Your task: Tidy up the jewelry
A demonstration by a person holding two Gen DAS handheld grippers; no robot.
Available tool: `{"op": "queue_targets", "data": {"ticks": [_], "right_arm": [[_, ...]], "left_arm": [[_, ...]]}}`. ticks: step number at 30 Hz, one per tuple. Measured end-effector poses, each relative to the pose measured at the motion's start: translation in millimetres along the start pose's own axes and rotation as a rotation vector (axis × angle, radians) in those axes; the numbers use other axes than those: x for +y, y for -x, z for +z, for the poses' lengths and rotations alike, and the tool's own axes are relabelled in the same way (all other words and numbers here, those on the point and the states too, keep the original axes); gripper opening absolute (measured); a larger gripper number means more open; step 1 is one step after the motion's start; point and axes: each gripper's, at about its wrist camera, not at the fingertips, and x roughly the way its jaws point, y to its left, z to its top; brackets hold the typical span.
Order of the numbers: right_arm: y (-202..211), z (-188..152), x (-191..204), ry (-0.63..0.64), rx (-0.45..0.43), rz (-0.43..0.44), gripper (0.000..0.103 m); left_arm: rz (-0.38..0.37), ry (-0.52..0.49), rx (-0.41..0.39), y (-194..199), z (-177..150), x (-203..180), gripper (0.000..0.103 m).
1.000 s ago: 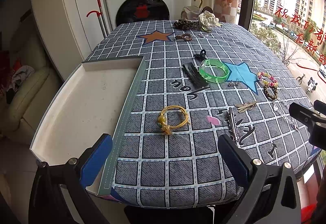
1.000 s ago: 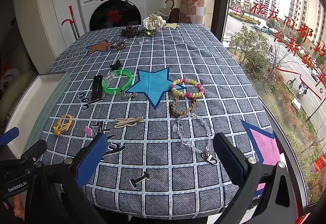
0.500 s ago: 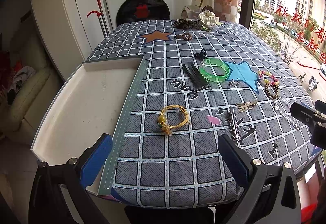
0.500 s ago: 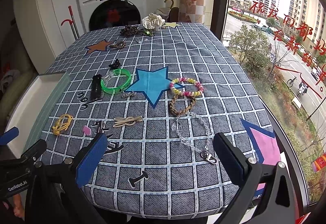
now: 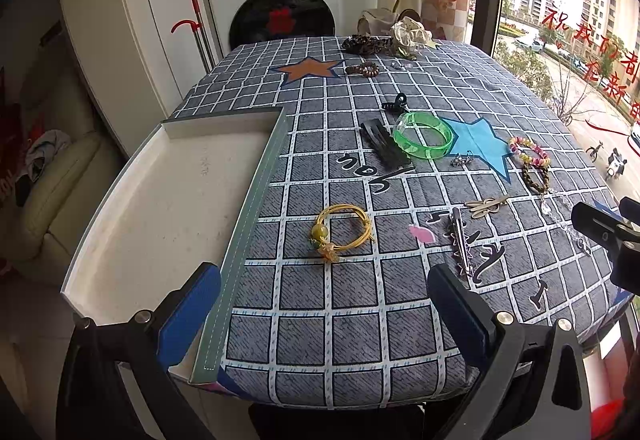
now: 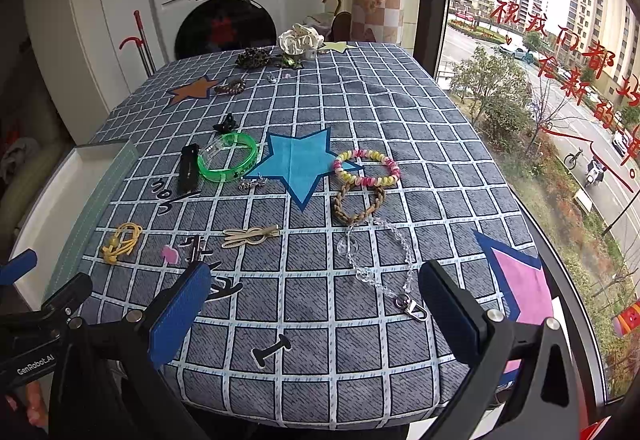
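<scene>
Jewelry lies scattered on the checked grey cloth. A yellow cord bracelet [image 5: 342, 230] rests beyond my open left gripper [image 5: 324, 320], close to the white tray [image 5: 160, 208]. A green bangle [image 5: 422, 136], black hair clip [image 5: 384, 148] and silver clip [image 5: 460, 240] lie further right. My right gripper [image 6: 316, 308] stands open above the front edge, with a clear bead chain [image 6: 380, 264] between its fingers' line and a braided brown bracelet [image 6: 358, 204], a pink-yellow coil bracelet [image 6: 368, 168] and a beige rabbit clip [image 6: 250, 236] beyond. Neither gripper holds anything.
Scrunchies [image 6: 300, 40] and a dark beaded bracelet [image 5: 362, 69] lie at the table's far end. A washing machine [image 5: 276, 0] stands behind, a window [image 6: 540, 80] runs along the right, and a sofa [image 5: 48, 180] sits left of the tray.
Both grippers have crept slightly forward and down toward the table; nothing on the cloth has moved.
</scene>
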Motion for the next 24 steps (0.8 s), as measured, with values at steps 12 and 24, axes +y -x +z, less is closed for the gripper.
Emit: {"op": "queue_targets", "data": {"ticks": [12, 24], "right_arm": [[-0.3, -0.1, 0.2, 0.0, 0.0, -0.001, 0.103], [-0.1, -0.3, 0.2, -0.001, 0.0, -0.001, 0.103]], "left_arm": [[0.007, 0.001, 0.005, -1.6, -1.1, 0.5, 0.103], [0.012, -0.004, 0.011, -2.6, -1.7, -0.7, 0.103]]}}
